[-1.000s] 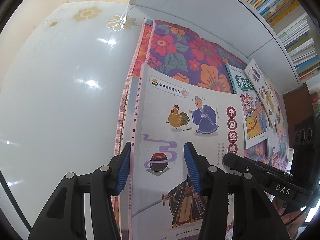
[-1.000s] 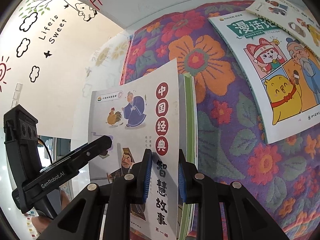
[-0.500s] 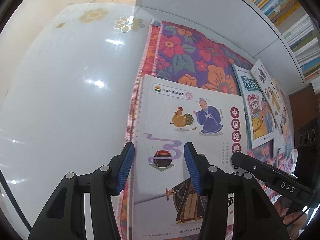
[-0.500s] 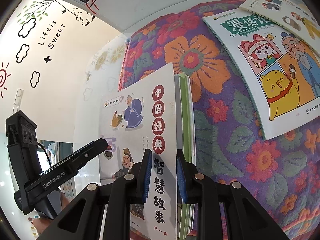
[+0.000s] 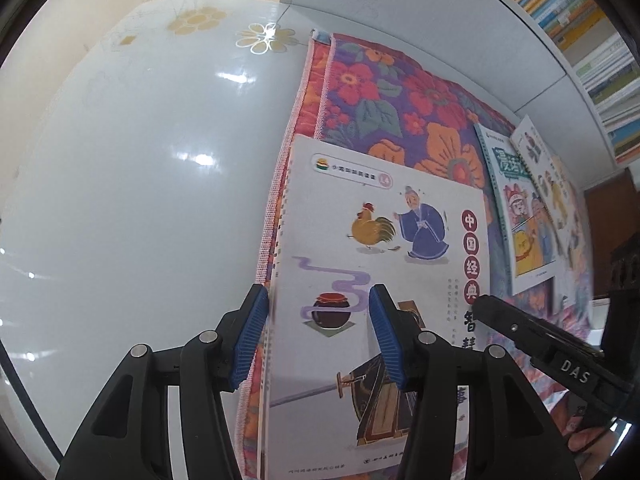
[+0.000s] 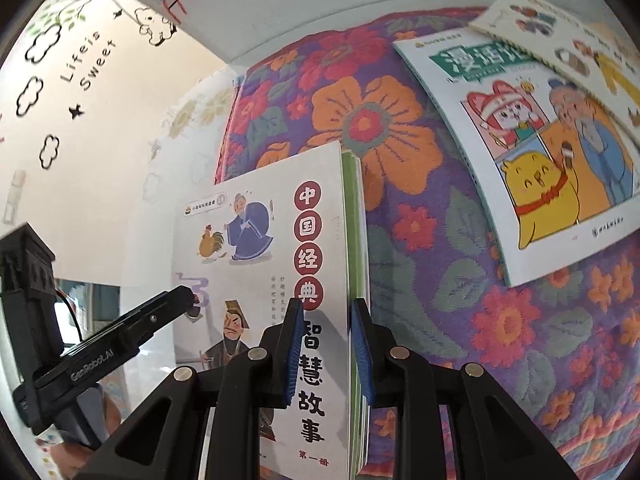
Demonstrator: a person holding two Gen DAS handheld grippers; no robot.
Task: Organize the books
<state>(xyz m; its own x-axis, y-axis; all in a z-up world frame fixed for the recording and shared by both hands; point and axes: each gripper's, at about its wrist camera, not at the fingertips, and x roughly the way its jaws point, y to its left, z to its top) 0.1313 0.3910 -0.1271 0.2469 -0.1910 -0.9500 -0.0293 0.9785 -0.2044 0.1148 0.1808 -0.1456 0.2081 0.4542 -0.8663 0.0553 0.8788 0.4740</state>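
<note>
Lowered since a second ago, the white storybook (image 5: 380,280) now lies nearly flat on the flowered cloth (image 5: 392,104), where earlier its spine edge stood raised and showed its side. The left hand-held gripper (image 5: 318,332) straddles that spine edge with its blue pads part open; whether they press on the book cannot be told from its own view. The right hand-held gripper (image 6: 326,354) sits at the opposite, open edge, its pads narrowly apart on either side of the cover and page block, apparently pinching them, with a green-edged book (image 6: 356,216) directly beneath. The step looks like settling this book squarely onto the stack, so both grippers should let it down level, edges lined up with the book below, and release only once it rests. Farther out, two more picture books (image 6: 520,152) lie overlapping on the cloth, well apart from the stack, and the glossy tabletop (image 5: 140,180) spreads to the left.
</note>
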